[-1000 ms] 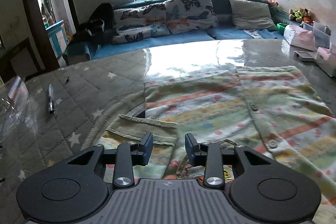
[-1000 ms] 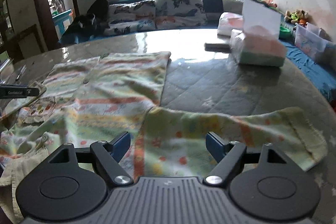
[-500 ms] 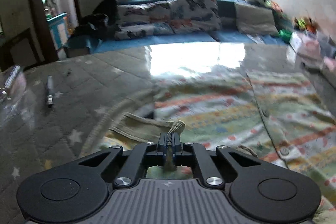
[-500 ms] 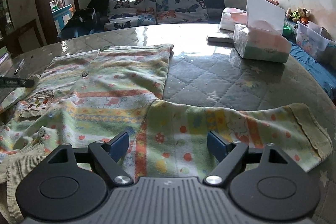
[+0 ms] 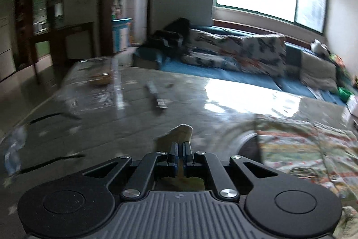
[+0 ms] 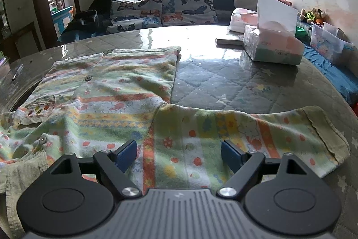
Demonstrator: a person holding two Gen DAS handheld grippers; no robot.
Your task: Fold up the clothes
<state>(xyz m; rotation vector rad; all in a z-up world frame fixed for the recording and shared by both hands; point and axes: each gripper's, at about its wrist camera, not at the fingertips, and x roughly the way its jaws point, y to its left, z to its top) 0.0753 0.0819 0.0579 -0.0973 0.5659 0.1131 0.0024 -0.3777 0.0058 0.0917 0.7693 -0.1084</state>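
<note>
Striped, printed pastel garment (image 6: 107,91) lies spread, right sleeve (image 6: 257,133) extended sideways.

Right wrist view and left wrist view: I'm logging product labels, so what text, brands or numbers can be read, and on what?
No text reads clearly in either view.
White and green tissue box: small dark print on its front face, too small to read.
White and pink soft tissue pack: pink marking, illegible.
Clear plastic storage bin: cartoon picture, no legible words.
Left wrist view: motion-blurred, nothing legible.
</note>
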